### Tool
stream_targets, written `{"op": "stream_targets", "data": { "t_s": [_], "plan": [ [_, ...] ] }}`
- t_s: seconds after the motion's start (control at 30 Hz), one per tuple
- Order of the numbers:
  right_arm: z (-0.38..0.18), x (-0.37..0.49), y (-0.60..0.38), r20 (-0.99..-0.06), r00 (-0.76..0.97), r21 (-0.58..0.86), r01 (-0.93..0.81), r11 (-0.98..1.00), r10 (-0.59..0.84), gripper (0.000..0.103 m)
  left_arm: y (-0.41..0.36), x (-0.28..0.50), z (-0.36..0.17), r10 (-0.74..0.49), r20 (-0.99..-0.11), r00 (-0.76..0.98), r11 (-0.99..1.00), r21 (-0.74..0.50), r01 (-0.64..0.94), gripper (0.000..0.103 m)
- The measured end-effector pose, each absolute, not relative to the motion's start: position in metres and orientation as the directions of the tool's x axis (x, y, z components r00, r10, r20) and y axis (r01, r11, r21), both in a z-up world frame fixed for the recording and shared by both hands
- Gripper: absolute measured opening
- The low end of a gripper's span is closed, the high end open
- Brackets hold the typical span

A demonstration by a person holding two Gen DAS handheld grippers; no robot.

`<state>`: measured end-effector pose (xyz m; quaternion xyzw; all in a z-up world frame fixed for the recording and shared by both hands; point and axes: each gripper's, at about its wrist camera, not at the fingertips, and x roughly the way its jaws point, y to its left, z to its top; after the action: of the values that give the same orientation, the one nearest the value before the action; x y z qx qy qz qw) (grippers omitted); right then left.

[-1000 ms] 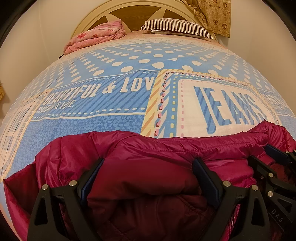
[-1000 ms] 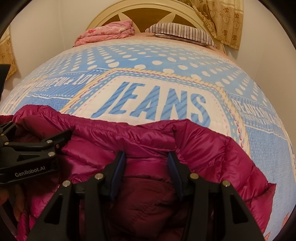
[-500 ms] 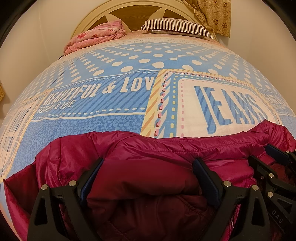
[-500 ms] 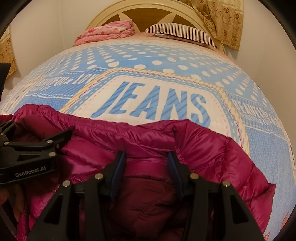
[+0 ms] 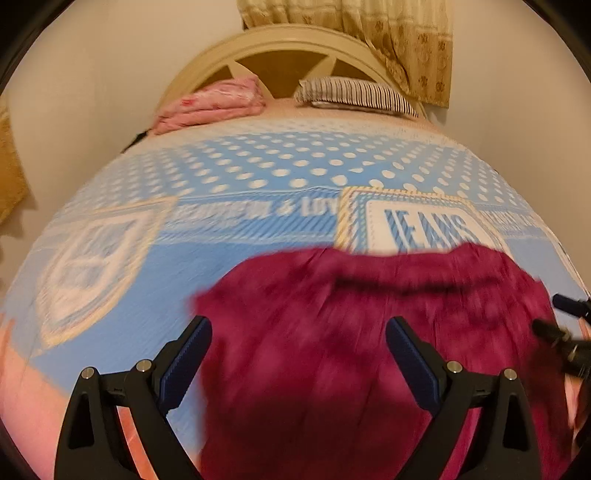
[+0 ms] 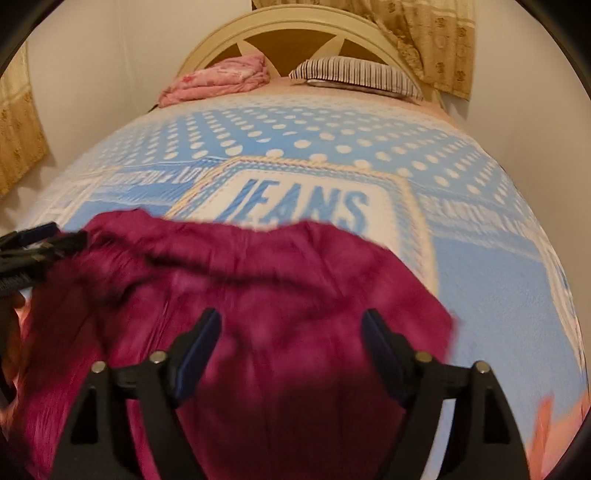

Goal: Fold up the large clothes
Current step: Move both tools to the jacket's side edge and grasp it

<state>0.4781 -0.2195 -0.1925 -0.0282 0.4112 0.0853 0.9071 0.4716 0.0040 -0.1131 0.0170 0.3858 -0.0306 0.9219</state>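
Magenta puffer jacket [image 5: 369, 350] lies on the blue bedspread [image 5: 240, 266] at the near end of the bed, smeared by motion blur, its near edge cut off by both frames. Since the earlier frames, both cameras sit higher and farther back. The right gripper [image 6: 291, 343] has just been opening; its jaws stand wide, pressing nothing. The left gripper [image 5: 297, 352] is likewise spread wide. "JEANS" reads on the bedspread; neighbouring lettering is blurred.

A home bedroom: bed [image 6: 498, 295], headboard [image 6: 295, 33], striped pillow [image 6: 354, 75], curtains [image 6: 432, 40].
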Motion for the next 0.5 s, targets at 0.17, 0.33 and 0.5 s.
{"op": "stream_targets", "data": {
  "t_s": [0.17,0.33,0.5],
  "plan": [
    [-0.193,0.363,-0.269,-0.784,0.610,0.039,-0.130,0.991,0.111,0.082,0.047,0.332,-0.125,-0.020,-0.739,0.674,0.991,0.076,0.112,0.095],
    [-0.215,0.251,-0.308,-0.819,0.564,0.091,-0.055,0.994,0.106,0.083,0.075,0.229,-0.160,-0.044,-0.794,0.607,0.994,0.029,0.110,0.095],
    [-0.232,0.179,-0.325,-0.820,0.560,0.142,0.005,0.990,0.114,0.083,0.083,0.187,-0.188,-0.031,-0.815,0.579,0.997,0.014,0.073,0.095]
  ]
}}
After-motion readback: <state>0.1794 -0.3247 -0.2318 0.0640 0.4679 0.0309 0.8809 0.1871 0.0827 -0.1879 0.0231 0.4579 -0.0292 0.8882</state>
